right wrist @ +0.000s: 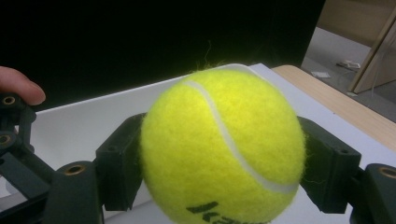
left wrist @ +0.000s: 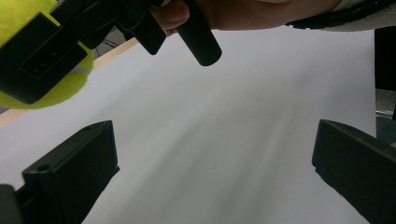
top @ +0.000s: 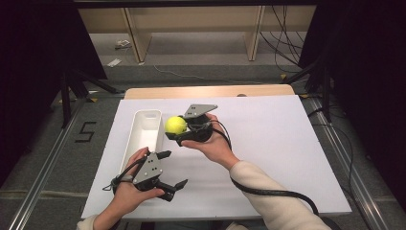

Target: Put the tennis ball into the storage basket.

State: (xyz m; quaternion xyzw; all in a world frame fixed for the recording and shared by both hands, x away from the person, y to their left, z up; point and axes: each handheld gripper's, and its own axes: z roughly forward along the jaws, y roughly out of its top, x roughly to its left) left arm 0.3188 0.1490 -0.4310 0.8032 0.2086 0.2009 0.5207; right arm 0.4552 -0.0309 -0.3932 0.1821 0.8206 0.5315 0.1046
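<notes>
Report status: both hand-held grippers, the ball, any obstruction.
Right hand-held gripper shut on tennis ball, beside white bin. Left hand-held gripper open, empty. Nothing in the way.

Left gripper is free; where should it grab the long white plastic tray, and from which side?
Grip the long white plastic tray on its near long wall, coming from above with one jaw inside and one outside. The wall is thin and upright, and the open left gripper sits beside it.

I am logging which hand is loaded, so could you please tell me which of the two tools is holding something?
The right tool, beside the white tray, is clamped on the tennis ball. The left tool, nearer the person, is open with nothing between its jaws.
</notes>
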